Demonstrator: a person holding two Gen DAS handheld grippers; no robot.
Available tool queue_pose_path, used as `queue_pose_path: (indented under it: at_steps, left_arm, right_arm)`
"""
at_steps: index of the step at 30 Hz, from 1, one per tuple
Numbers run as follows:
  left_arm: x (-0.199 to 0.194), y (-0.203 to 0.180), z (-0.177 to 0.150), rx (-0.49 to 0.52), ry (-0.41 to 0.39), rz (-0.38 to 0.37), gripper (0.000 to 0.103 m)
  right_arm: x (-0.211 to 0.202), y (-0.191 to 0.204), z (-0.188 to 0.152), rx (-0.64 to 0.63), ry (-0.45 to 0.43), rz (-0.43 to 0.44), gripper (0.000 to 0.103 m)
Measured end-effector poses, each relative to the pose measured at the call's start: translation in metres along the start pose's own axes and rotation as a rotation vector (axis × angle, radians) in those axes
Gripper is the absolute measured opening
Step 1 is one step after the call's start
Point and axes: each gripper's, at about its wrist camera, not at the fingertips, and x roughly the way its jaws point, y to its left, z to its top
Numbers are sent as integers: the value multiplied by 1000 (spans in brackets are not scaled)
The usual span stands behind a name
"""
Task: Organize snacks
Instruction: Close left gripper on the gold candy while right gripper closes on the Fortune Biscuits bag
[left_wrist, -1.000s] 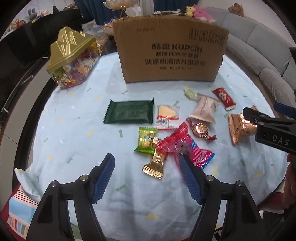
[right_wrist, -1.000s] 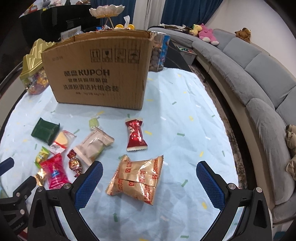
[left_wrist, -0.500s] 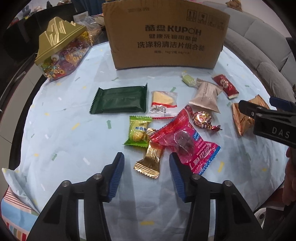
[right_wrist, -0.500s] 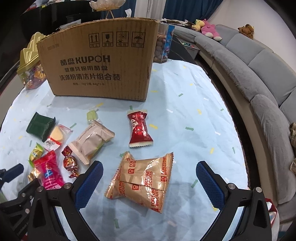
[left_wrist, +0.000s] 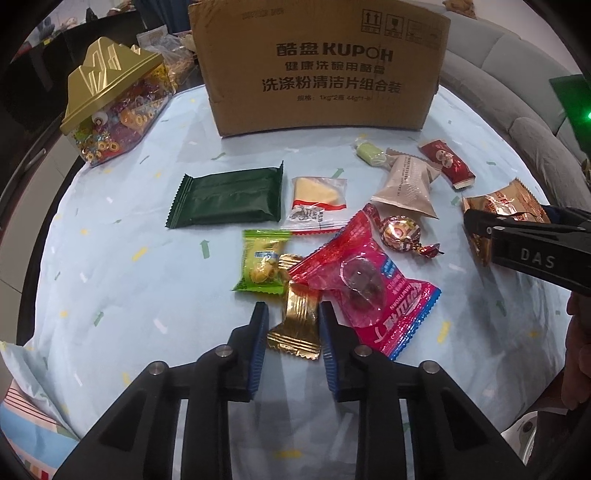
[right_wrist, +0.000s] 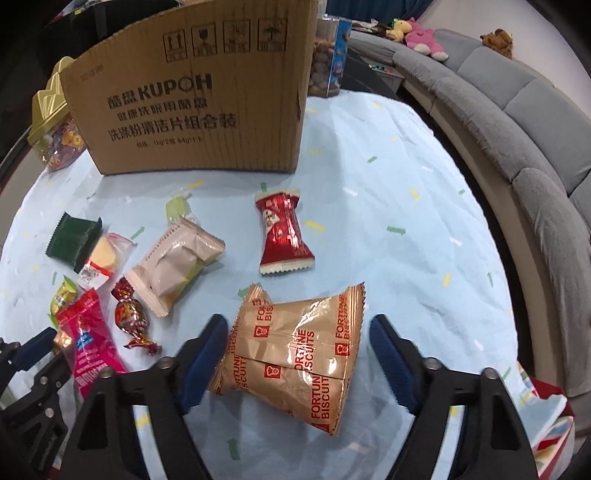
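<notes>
Snacks lie scattered on a pale blue tablecloth in front of a KUPOH cardboard box (left_wrist: 321, 70). My left gripper (left_wrist: 293, 328) has its blue jaws closed in on both sides of a gold-wrapped candy (left_wrist: 297, 325), with small gaps still showing. Beside it lie a red packet (left_wrist: 365, 284) and a green candy (left_wrist: 262, 262). My right gripper (right_wrist: 299, 354) is open, its jaws straddling a gold Fortune Biscuits bag (right_wrist: 299, 358) without touching it. A red wafer pack (right_wrist: 282, 232) lies beyond it.
A dark green packet (left_wrist: 225, 197), a cheese wedge pack (left_wrist: 317, 201), a beige pack (left_wrist: 406, 184) and a foil bonbon (left_wrist: 400, 232) lie mid-table. A gold-lidded candy jar (left_wrist: 114, 107) stands far left. A grey sofa (right_wrist: 517, 122) curves along the right.
My left gripper moved forward and narrowed its jaws around the gold candy. My right gripper moved forward so that its open jaws now flank the biscuit bag.
</notes>
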Motion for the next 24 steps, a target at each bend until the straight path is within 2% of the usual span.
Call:
queue_pose_path:
  at_steps: [4,8,24]
  left_arm:
    - [-1,-1,-1,2,-6,2,27]
    - [-3,-2,-2,0,-9,-2,26]
    - [-30,1,-10,-14,-57,8,26]
  right_arm:
    - [2,-1,-1,8,15,38,49]
    - [2,-1,-1,12,15,50,44]
    - [-28,5,-13,-26,-22,61,43]
